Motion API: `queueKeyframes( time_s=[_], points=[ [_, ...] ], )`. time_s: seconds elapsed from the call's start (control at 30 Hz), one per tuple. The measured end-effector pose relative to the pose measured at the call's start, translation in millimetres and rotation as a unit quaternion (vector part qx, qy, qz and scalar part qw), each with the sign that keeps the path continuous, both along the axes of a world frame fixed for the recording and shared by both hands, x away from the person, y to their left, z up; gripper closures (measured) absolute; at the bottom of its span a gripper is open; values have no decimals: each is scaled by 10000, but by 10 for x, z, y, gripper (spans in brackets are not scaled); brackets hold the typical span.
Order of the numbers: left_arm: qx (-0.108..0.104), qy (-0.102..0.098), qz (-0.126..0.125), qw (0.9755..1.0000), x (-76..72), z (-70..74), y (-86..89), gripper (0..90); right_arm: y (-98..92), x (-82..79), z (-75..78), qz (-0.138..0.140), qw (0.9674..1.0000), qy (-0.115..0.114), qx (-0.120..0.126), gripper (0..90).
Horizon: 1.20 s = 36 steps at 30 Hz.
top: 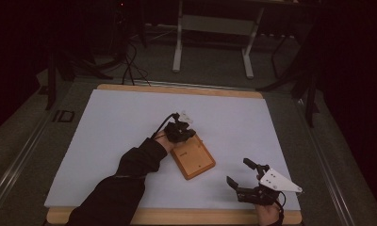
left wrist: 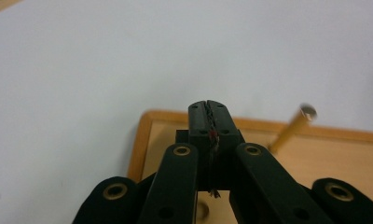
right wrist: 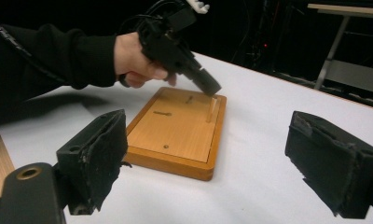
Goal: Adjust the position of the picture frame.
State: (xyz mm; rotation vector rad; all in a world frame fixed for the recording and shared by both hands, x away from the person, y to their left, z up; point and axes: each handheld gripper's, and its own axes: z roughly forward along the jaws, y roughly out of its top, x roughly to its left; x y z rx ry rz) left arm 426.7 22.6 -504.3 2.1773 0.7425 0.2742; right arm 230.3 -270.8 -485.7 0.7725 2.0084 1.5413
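A flat wooden board [top: 194, 161] lies on the white table top, a little right of the middle. One thin wooden peg [right wrist: 211, 110] stands upright near its far edge; in the left gripper view the peg [left wrist: 289, 130] leans to the right of the jaws, with a metal end on top. My left gripper [top: 194, 135] hovers over the board's far end, tilted down, its tips [right wrist: 213, 88] just above and beside the peg. Its jaws [left wrist: 208, 110] are shut with nothing between them. My right gripper [top: 237, 172] rests near the front right, open and empty, facing the board [right wrist: 177, 126].
The board has a raised rim [left wrist: 142, 140] and several small holes and a slot [right wrist: 162, 113] in its face. The white sheet [top: 130, 122] sits on a wooden table whose front edge [top: 177, 217] is close to my right gripper. Stands and cables sit in the dark beyond.
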Motion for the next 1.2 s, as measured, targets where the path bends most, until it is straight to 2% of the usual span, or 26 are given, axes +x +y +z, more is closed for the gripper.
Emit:
queueKeyframes(
  time_s=[0.3, 0.5, 0.53, 0.6, 0.8, 1.2],
  points=[
    [191, -11, -52, 9998, 231, -34, -194, 900, -6, 2, -5, 24, 10000, 21, 35, 126],
    [411, 95, -71, 9991, 307, -92, -267, 900, -21, 11, -9, 32, 10000, 31, 68, 126],
    [491, 93, -76, 9987, 312, -105, -270, 900, -20, 10, -9, 37, 10000, 31, 68, 126],
    [524, 147, -81, 9985, 320, -126, -264, 900, -15, 7, -8, 42, 10000, 40, 58, 126],
    [572, 87, -98, 9983, 305, -124, -259, 900, -11, 8, -9, 37, 10000, 37, 49, 126],
    [676, 213, -186, 9973, 247, -101, -65, 900, -6, 6, -8, 31, 10000, 29, 46, 126]
  ],
)
